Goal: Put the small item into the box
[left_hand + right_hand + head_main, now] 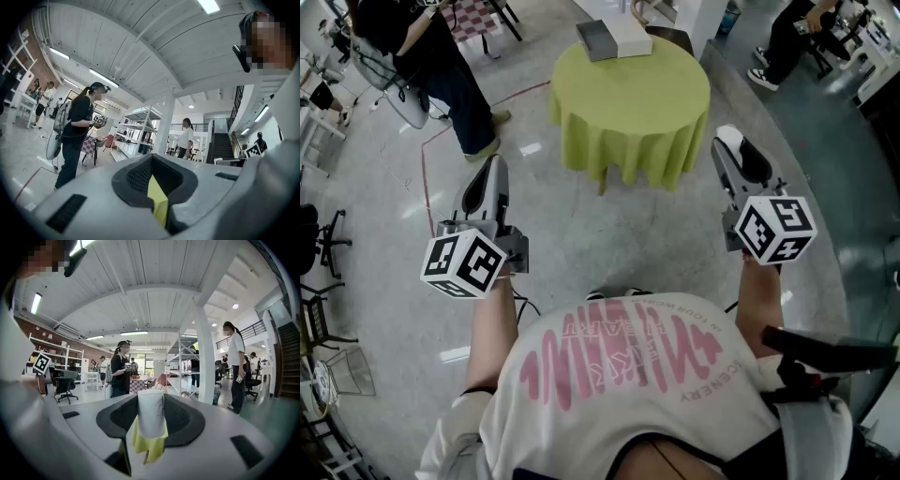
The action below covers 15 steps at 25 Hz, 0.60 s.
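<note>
A round table [628, 103] under a yellow-green cloth stands ahead of me, with a white and grey box [614, 37] on its far side. My right gripper [731, 148] is held in the air short of the table's right edge. It is shut on a small white item [728, 139]. In the right gripper view the white item [151, 414] sits upright between the pads of that gripper [151, 401], with the cloth [147, 445] showing below. My left gripper [487, 178] hangs over the floor, left of the table. Its jaws [151, 164] are shut on nothing, with a sliver of cloth [159, 204] showing past them.
A person in dark clothes [441, 66] stands at the far left, next to a red line on the floor [427, 178]. Another person [792, 37] sits at the far right. Office chairs [319, 244] line the left side. Shelving [140, 136] and a white pillar [205, 357] stand beyond.
</note>
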Tool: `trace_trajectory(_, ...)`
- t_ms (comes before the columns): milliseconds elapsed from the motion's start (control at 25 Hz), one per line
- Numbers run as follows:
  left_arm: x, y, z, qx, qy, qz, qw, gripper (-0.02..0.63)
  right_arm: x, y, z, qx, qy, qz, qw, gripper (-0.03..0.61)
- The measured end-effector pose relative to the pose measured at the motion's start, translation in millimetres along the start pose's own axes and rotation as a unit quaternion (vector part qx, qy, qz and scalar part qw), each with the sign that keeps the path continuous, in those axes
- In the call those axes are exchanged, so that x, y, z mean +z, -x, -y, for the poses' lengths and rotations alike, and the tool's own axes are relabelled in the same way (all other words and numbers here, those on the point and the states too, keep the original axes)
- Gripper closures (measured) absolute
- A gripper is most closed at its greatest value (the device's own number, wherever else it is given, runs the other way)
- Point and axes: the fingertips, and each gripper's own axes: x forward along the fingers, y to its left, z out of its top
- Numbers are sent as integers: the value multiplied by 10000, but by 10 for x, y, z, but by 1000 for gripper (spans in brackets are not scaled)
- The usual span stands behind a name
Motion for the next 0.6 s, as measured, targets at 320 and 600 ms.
trace_trajectory(320, 96, -4, -124, -28, 1, 125, 9999, 607, 69, -78, -67, -56, 45, 59, 10000, 410)
trace_trajectory(600, 263, -19, -381, 51, 46, 314, 9995, 607, 197, -272, -166, -86, 62, 152, 9998, 410)
